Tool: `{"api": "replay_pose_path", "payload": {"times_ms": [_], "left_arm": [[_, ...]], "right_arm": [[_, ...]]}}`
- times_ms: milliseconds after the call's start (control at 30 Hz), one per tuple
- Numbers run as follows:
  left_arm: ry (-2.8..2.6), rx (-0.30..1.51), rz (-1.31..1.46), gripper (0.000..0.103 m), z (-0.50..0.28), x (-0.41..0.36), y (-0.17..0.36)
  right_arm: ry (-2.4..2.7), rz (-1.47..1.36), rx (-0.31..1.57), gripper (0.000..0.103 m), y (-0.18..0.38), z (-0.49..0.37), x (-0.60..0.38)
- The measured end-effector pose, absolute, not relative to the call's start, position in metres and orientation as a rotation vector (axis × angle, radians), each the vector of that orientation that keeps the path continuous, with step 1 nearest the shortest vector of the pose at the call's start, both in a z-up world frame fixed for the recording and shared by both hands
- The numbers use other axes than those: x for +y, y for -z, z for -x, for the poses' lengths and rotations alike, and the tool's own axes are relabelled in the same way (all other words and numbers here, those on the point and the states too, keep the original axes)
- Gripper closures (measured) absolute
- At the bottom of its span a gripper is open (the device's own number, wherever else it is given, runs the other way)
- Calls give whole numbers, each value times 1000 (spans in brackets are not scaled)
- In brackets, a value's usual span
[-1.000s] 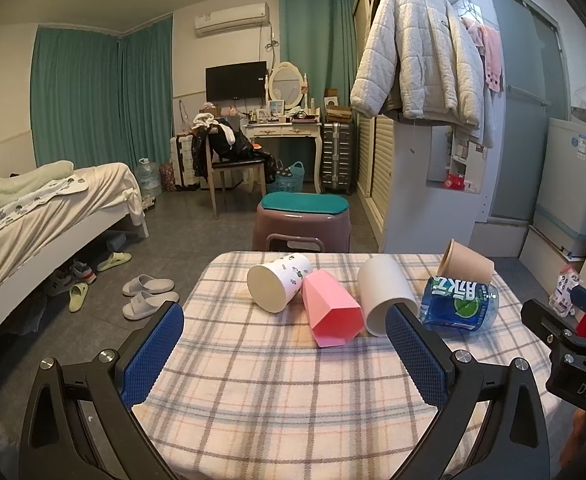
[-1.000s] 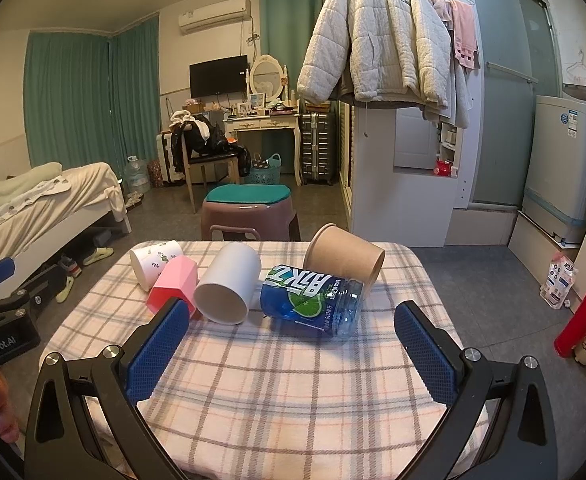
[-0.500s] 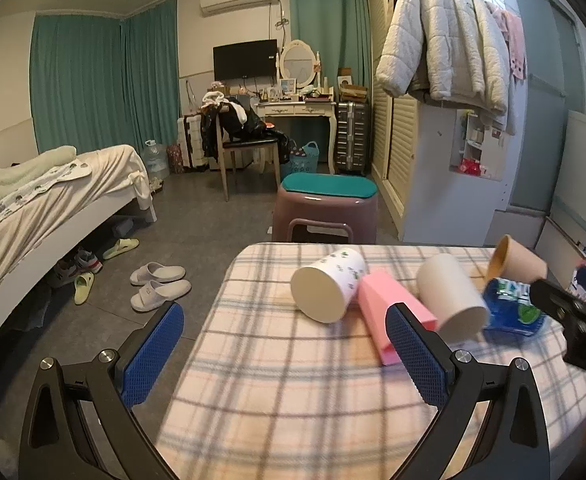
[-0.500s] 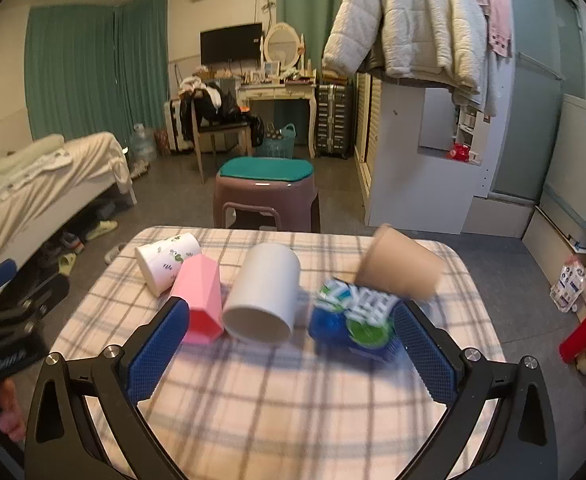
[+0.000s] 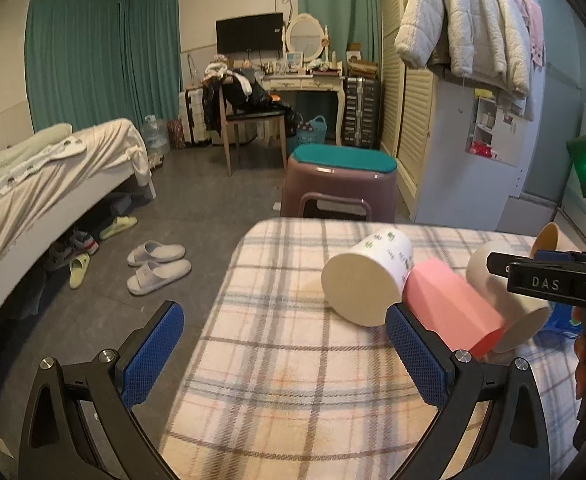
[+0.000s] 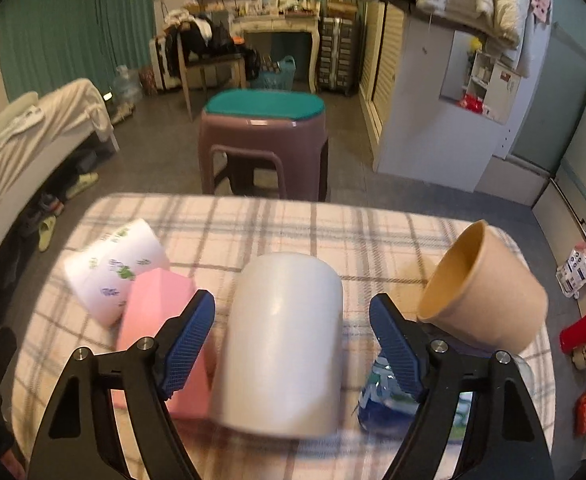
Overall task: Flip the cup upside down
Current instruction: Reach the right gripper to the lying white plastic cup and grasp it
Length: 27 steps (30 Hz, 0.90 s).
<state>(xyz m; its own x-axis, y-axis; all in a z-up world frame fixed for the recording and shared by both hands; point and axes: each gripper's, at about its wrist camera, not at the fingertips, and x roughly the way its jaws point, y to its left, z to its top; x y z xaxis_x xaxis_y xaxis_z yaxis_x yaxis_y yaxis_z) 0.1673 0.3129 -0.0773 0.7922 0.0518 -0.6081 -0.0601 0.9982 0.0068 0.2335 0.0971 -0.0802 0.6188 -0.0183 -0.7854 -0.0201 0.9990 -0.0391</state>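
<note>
Several cups lie on their sides on the plaid-clothed table (image 6: 293,220). A plain white cup (image 6: 285,340) lies between the open fingers of my right gripper (image 6: 292,340), apart from both pads. A pink faceted cup (image 6: 153,312) and a white leaf-print cup (image 6: 109,268) lie to its left, a brown paper cup (image 6: 481,292) to its right. My left gripper (image 5: 285,352) is open and empty over the table's left part, short of the leaf-print cup (image 5: 365,276) and the pink cup (image 5: 449,312).
A blue-labelled water bottle (image 6: 389,396) lies under the brown cup, by my right finger. A purple stool with a teal top (image 6: 263,136) stands just beyond the table. A bed (image 5: 33,184) and slippers (image 5: 155,264) are at the left.
My right gripper has moved forward and down, so the white cup now lies between its fingers. My left gripper has shifted left, and the cups sit further right in its view.
</note>
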Motion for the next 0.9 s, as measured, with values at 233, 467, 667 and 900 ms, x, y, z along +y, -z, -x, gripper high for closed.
{"api": "replay_pose_path", "payload": {"times_ms": [233,467,667,900], "left_arm": [[-60,686,20,0,-176,314,91],[-72,705,15,0,-175,313,96],[-76,688,2,0,-168,310,84],[-67,637,2,0,-143,304,58]], "right_arm": [[1,62,974,23,96,-254,99],[-9,63,1015,29,103,-266,97],[-34,37,976,30,83,-251,96],[-83,9,893,31,39,-213,101]]}}
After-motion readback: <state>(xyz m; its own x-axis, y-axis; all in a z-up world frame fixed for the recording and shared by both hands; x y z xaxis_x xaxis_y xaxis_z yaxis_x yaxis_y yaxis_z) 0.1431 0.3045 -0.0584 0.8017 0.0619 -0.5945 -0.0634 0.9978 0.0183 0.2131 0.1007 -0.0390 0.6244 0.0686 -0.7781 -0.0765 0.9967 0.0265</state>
